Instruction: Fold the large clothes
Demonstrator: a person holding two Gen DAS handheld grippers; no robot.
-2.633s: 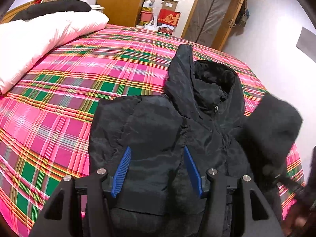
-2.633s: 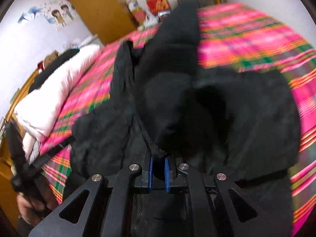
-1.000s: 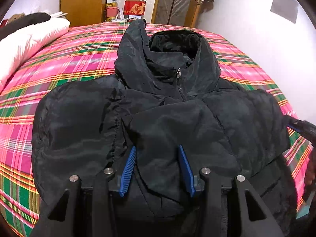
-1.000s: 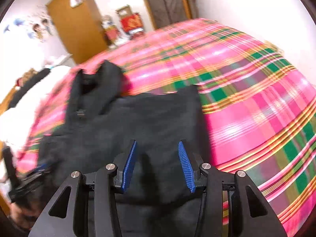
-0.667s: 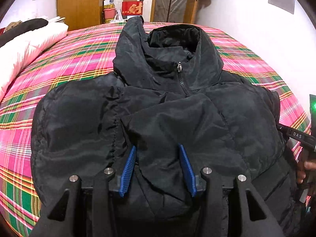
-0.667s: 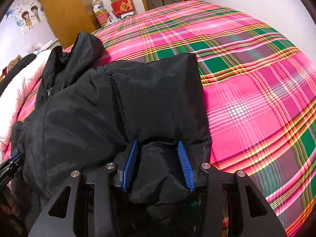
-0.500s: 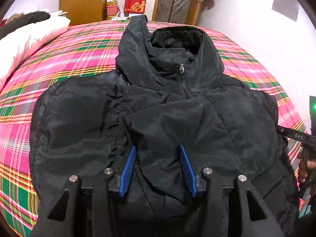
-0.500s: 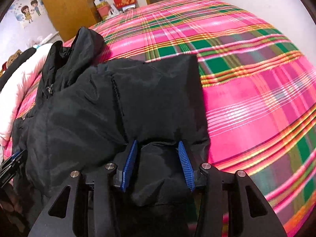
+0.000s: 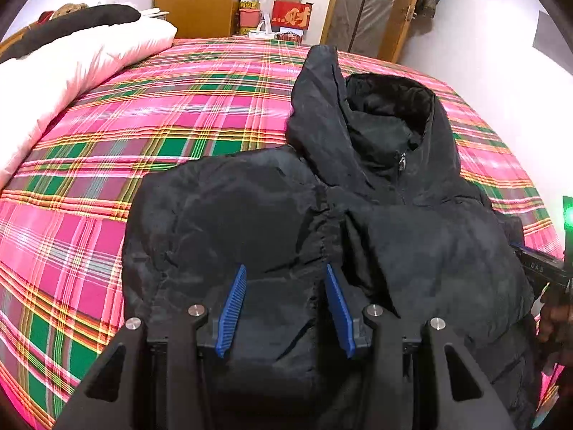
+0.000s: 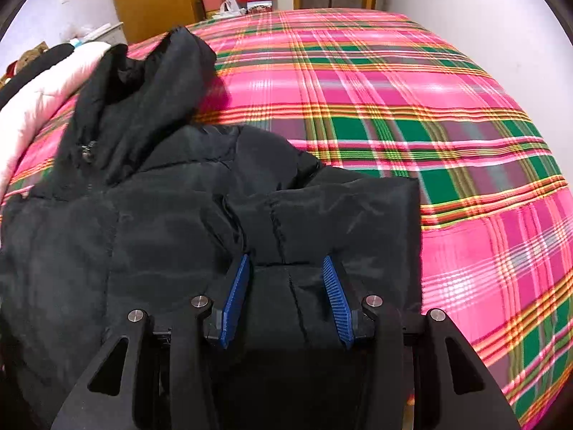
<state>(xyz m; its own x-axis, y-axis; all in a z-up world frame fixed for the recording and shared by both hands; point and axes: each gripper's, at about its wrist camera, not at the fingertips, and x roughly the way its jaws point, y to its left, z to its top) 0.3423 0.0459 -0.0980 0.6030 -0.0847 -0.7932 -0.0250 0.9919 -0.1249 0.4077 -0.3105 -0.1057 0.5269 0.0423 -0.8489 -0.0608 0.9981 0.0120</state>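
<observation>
A black hooded puffer jacket (image 9: 322,222) lies face up on the pink plaid bed (image 9: 150,114), hood toward the far end, both sleeves folded in over the chest. My left gripper (image 9: 284,279) is open just above the jacket's left side, holding nothing. In the right wrist view the jacket (image 10: 161,222) fills the lower left. My right gripper (image 10: 284,268) is open over the folded right sleeve near the jacket's right edge, holding nothing. The right gripper's body shows at the right edge of the left wrist view (image 9: 537,268).
A white duvet (image 9: 61,64) with a dark garment on it lies along the bed's left side. A wooden wardrobe (image 9: 195,0), stacked boxes (image 9: 286,14) and a door (image 9: 372,10) stand beyond the bed. A white wall (image 9: 494,71) runs close to the right.
The right gripper, earlier shut on the right sleeve, laid it across the chest and opened. Both grippers then shifted: the left now sits over the jacket's left side, the right over its right edge.
</observation>
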